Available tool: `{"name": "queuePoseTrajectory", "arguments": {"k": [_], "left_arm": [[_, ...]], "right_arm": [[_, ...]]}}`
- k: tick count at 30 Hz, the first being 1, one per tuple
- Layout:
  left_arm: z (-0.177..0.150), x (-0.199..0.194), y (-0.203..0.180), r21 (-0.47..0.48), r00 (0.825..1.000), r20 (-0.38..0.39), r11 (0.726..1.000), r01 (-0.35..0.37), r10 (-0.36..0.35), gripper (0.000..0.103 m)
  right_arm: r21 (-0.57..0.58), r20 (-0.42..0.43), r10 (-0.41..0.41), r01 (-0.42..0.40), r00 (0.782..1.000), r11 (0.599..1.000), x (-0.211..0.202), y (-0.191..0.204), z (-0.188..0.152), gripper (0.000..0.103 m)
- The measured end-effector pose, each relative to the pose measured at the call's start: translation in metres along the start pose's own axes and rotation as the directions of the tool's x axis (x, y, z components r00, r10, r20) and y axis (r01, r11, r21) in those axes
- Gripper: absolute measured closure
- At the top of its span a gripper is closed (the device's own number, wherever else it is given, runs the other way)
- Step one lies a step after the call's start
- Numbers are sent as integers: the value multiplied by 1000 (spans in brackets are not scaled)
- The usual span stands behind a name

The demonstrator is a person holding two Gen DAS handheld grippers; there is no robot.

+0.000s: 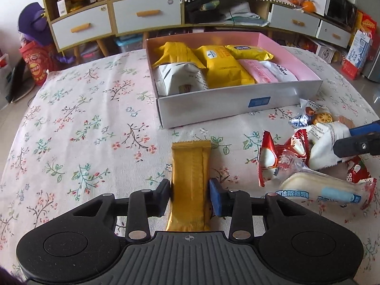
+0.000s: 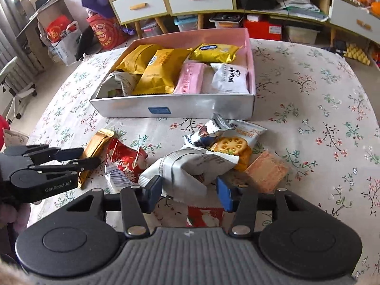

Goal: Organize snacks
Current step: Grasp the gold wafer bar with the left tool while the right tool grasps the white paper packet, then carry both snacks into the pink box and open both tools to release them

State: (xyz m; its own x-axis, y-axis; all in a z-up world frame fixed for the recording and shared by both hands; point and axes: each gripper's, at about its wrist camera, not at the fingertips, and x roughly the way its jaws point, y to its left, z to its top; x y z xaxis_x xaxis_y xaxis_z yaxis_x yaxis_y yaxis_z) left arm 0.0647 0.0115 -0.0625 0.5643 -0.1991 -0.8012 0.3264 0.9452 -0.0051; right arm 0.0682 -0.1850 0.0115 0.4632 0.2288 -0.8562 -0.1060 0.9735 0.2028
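A white box with a pink inside (image 1: 228, 104) holds several yellow, white and pink snack packs; it also shows in the right wrist view (image 2: 180, 106). My left gripper (image 1: 190, 197) is shut on a gold snack bar (image 1: 190, 178) lying on the floral cloth in front of the box. It shows from the side in the right wrist view (image 2: 83, 158), at the gold bar (image 2: 95, 147). My right gripper (image 2: 187, 192) is open around a white snack pack (image 2: 190, 168) in a loose pile; its fingers (image 1: 356, 140) enter the left wrist view from the right.
The pile beside the box holds red packs (image 2: 128, 163), a lotus-root chip pack (image 2: 232, 144), an orange wafer (image 2: 266, 171) and a clear-wrapped white cake (image 1: 325, 190). Drawers and shelves (image 1: 142, 14) stand behind the table. Bags (image 2: 106, 30) sit on the floor.
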Motion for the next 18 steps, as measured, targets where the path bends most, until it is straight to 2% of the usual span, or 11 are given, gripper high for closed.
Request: {"name": "queuePoseTrajectory", "arguments": {"k": [3, 6, 8, 11, 16, 18], "left_arm": [[-1, 1, 1, -10, 1000, 3, 1000, 5, -5, 60], [2, 3, -2, -19, 1000, 1, 1000, -7, 7, 55], [4, 4, -3, -28, 1000, -6, 1000, -15, 14, 52], [6, 5, -3, -44, 1000, -13, 999, -17, 16, 51], [5, 5, -3, -38, 1000, -2, 999, -11, 11, 51], [5, 5, -1, -36, 1000, 3, 999, -3, 3, 54]], "right_arm": [[17, 16, 19, -20, 1000, 1000, -1, 0, 3, 40], [93, 17, 62, -63, 998, 994, 0, -3, 10, 36], [141, 8, 87, -87, 996, 986, 4, -5, 14, 36], [165, -7, 70, -68, 998, 984, 12, -2, 16, 37], [130, -51, 4, 2, 999, 992, 25, 7, 12, 41], [130, -77, 5, 5, 997, 992, 30, 8, 9, 45]]}}
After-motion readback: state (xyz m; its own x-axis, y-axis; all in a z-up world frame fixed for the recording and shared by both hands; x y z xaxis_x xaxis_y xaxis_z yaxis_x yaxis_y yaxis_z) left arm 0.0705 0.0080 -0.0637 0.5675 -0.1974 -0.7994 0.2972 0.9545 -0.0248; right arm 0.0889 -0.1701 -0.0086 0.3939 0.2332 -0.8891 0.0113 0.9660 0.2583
